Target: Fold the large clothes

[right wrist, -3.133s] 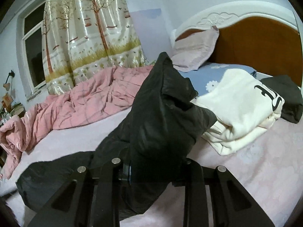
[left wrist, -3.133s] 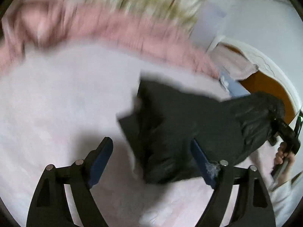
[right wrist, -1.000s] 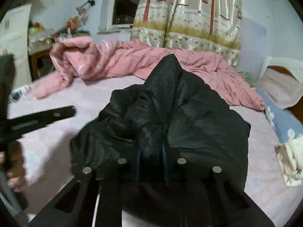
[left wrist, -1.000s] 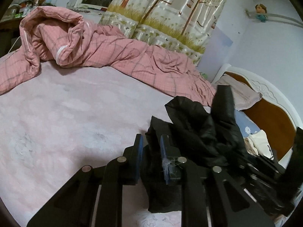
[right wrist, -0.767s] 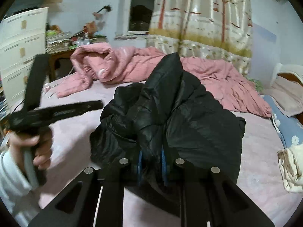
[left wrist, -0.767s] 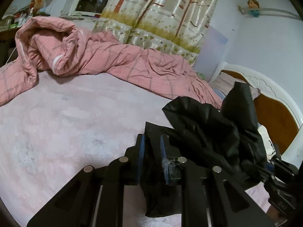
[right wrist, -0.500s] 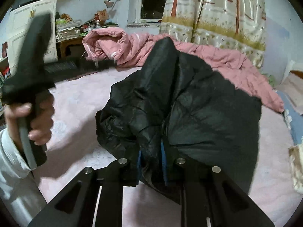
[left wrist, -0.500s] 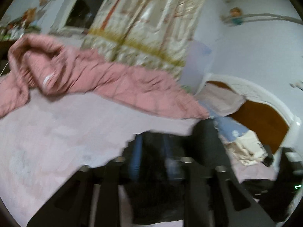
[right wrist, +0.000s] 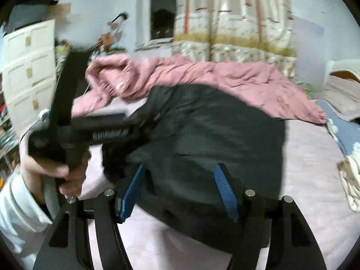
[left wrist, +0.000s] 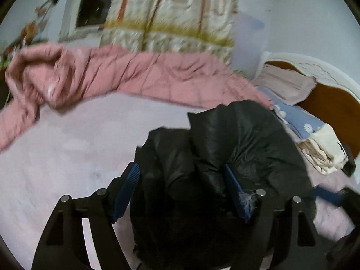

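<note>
Left wrist view shows your left gripper (left wrist: pixel 181 177) and right gripper (right wrist: pixel 178 184) opening, jaws spread around the puffy, shiny black jacket (left wrist: pixel 236 139) bunched on the soft pink bed (left wrist: pixel 67 153).

Left tool (left wrist: pixel 181 189) at lower centre, jaws opening – dark cloth lies between its blue pads. Right tool (right wrist: pixel 177 189) likewise opening. A hand (right wrist: pixel 48 168) grips the left tool's handle at the frame's left.
</note>
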Tool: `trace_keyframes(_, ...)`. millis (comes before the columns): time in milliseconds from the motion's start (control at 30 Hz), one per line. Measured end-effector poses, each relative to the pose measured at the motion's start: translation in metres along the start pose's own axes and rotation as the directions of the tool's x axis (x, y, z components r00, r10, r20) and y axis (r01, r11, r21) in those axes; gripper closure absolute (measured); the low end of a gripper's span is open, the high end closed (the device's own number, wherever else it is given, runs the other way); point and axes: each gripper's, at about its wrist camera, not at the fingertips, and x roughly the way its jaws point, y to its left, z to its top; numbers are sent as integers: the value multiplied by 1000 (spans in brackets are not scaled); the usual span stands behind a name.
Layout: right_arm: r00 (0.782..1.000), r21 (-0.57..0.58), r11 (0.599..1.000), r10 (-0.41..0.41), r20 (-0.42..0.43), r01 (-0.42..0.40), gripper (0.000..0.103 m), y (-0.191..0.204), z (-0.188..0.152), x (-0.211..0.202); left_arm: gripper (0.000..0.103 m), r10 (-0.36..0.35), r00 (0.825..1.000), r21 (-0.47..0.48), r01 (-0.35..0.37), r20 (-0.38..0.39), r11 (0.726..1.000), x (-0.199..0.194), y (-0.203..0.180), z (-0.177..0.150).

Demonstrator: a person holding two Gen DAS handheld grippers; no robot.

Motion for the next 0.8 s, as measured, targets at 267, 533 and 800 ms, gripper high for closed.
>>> trace_keyframes(267, 973, 282, 935, -228, 18, 214, 19, -95, -3, -4, 17, 80, 997, 46, -79, -14, 996, 9, 10, -14)
trace_keyframes(533, 979, 447, 871, -191, -78, 205, 19, -151, -23, 11, 15, 131, 986, 59, -125, -103, 990, 42, 24, -38)
trace_keyframes(800, 982, 458, 869, -184, -50, 186, 19, -151, -26, 9, 13, 131, 983, 19, -130, -126, 991, 49, 28, -46)
